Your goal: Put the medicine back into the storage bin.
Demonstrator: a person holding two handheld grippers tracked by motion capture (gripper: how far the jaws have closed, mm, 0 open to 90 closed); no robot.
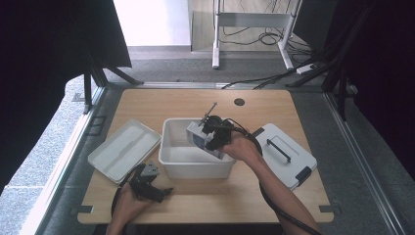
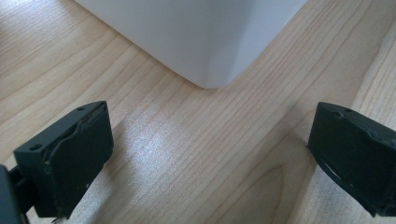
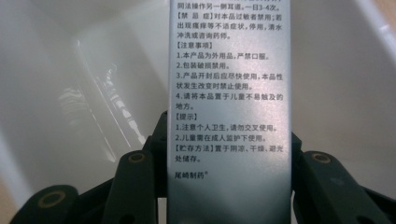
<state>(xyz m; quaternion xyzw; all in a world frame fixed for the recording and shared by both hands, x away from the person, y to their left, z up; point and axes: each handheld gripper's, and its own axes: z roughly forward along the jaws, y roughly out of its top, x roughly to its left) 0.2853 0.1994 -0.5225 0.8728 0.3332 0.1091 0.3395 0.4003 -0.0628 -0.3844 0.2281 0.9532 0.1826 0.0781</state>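
Observation:
A silvery carton (image 3: 229,93) printed with black Chinese text stands between my right gripper's (image 3: 229,161) jaws, which press on both its sides. In the high view that gripper (image 1: 208,132) holds the carton (image 1: 197,136) tilted inside the right half of the open white bin (image 1: 195,169); the bin's glossy wall (image 3: 56,93) lies behind the carton. My left gripper (image 1: 157,192) rests low at the table's front left, in front of the bin. Its jaws (image 2: 210,140) stand wide open over bare wood, with the bin's corner (image 2: 201,37) just ahead.
A shallow white tray (image 1: 125,149) lies left of the bin. A white lid (image 1: 286,154) with a black handle and latches lies to its right. The wooden table (image 1: 195,203) has a cable hole (image 1: 239,102) at the back. Cables trail from both grippers.

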